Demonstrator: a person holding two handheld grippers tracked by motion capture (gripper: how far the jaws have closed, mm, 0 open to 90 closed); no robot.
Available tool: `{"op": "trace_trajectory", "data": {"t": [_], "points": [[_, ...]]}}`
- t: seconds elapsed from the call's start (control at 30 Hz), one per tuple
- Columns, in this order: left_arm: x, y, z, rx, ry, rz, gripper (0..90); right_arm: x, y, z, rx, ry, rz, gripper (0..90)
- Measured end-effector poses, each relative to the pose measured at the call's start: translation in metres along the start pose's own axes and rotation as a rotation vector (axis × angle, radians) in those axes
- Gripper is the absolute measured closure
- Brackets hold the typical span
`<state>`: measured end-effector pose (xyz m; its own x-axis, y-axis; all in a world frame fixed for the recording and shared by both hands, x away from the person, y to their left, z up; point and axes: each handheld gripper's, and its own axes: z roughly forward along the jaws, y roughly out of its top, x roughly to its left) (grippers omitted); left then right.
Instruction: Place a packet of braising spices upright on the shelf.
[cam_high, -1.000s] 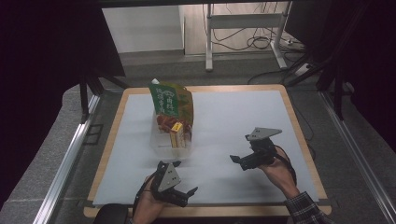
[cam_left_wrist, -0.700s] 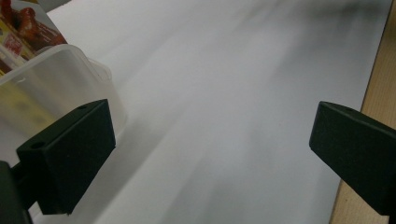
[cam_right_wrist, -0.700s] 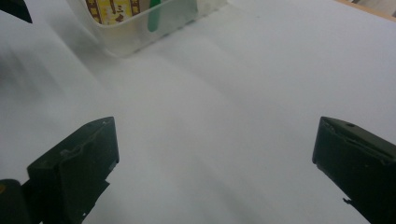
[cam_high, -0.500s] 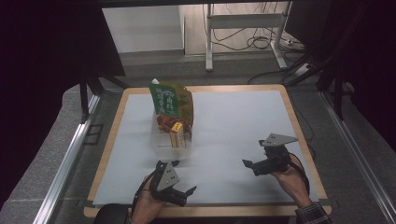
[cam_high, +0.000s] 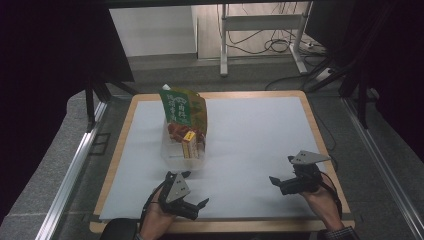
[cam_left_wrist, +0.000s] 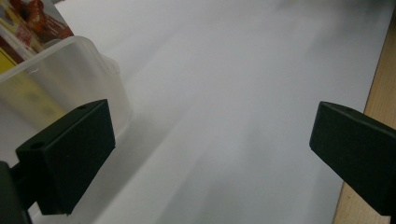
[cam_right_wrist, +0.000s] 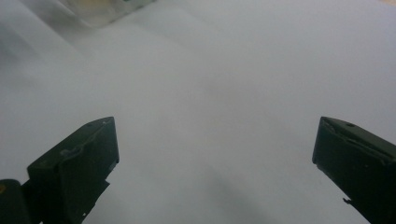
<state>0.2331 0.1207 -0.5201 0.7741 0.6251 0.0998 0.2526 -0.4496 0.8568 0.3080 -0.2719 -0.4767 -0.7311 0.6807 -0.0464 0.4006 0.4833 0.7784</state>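
Note:
A clear plastic container (cam_high: 172, 156) stands left of centre on the white mat (cam_high: 255, 135). It holds an upright green snack bag (cam_high: 183, 109) and a yellow box (cam_high: 189, 145). My left gripper (cam_high: 194, 190) rests near the mat's front edge, just in front of the container, open and holding nothing. In the left gripper view the container (cam_left_wrist: 60, 79) sits beside the left jaw of the gripper (cam_left_wrist: 210, 154). My right gripper (cam_high: 281, 171) hovers open over the front right of the mat, well apart from the container. The right gripper view shows bare mat between its jaws (cam_right_wrist: 215, 163).
A wooden table border (cam_high: 125, 132) frames the mat and also shows at the right of the left gripper view (cam_left_wrist: 380, 88). Metal rails (cam_high: 75, 165) run along both sides of the table. A white stand and cables (cam_high: 260, 40) lie on the floor beyond.
My right gripper has drawn back toward the front right corner of the mat, still open. The left gripper has barely shifted. The container and its contents have not moved.

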Motion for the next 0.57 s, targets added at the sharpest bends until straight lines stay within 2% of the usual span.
{"op": "trace_trajectory", "data": {"t": [0.13,0.27,0.57], "points": [[0.002,-0.001,0.001,0.007,-0.011,-0.021,0.0,-0.002,-0.009,-0.004,0.009,-0.011,0.011,0.2],[0.003,-0.002,0.002,0.019,-0.029,-0.061,0.0,-0.005,-0.018,-0.007,0.019,-0.02,0.026,0.2],[0.008,-0.002,0.0,0.005,-0.003,-0.102,0.0,-0.011,-0.029,-0.006,0.046,-0.023,0.05,0.2]]}}
